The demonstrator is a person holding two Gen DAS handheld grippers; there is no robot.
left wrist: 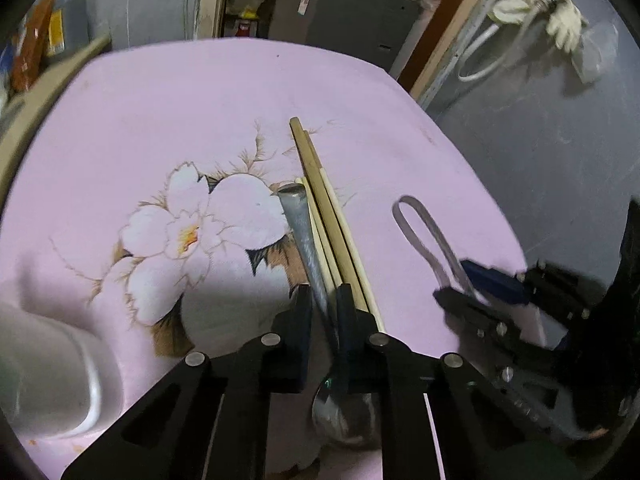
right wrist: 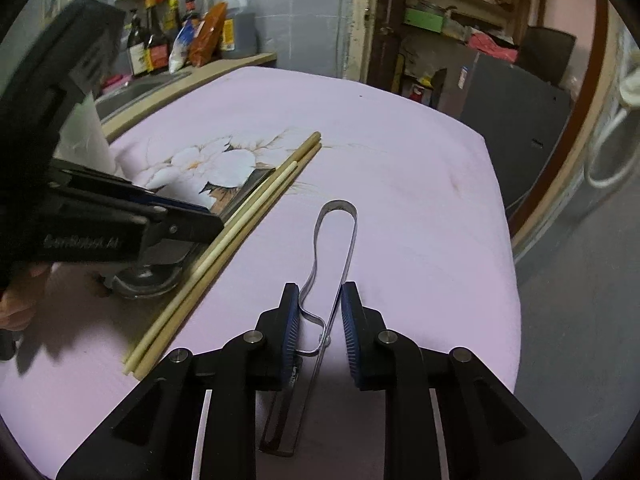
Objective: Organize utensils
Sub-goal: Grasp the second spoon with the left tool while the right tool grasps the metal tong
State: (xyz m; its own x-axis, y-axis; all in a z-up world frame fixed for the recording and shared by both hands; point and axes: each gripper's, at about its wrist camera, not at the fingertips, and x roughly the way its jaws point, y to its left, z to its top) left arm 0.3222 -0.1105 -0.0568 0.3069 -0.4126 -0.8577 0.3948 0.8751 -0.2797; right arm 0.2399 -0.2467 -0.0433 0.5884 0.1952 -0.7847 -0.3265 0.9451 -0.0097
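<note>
The left gripper (left wrist: 324, 304) is narrowed onto the spoon (left wrist: 306, 248) handle, probably to lift it. Chopsticks (left wrist: 328, 220) lie touching at its 3 o'clock. The right gripper (right wrist: 320, 320) straddles the tongs (right wrist: 332, 260), pads not visibly pressing.

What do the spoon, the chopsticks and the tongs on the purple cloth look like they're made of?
Spoon: looks like metal, grey with a dull, brushed sheen and a reflective bowl.
Chopsticks: probably wood or bamboo, matte pale tan, two lighter and two darker, no shine.
Tongs: seemingly thin steel strip bent into a loop, with bright glints along the edges.
Cloth: fabric, matte lilac, printed with flowers.
</note>
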